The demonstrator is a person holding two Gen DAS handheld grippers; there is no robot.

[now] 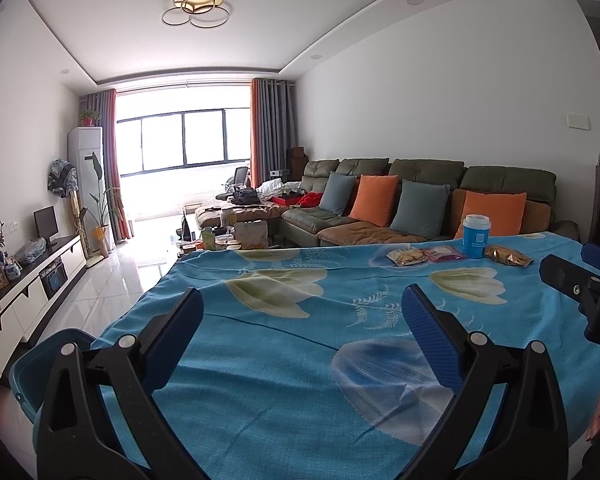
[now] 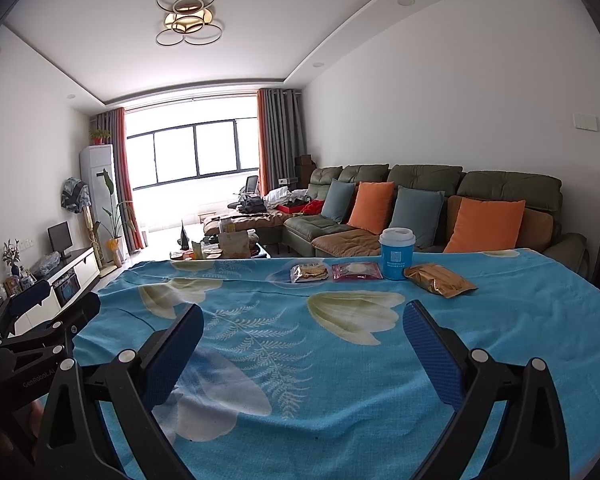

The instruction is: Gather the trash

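On the far side of my tabletop (image 2: 340, 360), draped in a blue floral cloth, the trash sits in a row: a clear biscuit wrapper (image 2: 309, 273), a pink-and-clear plastic packet (image 2: 357, 271), a blue paper cup with a white lid (image 2: 396, 253) and a crinkled gold foil snack bag (image 2: 439, 280) beside the cup. My right gripper (image 2: 303, 333) and left gripper (image 1: 302, 312) hover near me, well apart from it all, jaws spread wide and holding nothing. A blue plastic bin (image 1: 40, 364) sits off the tabletop's left edge.
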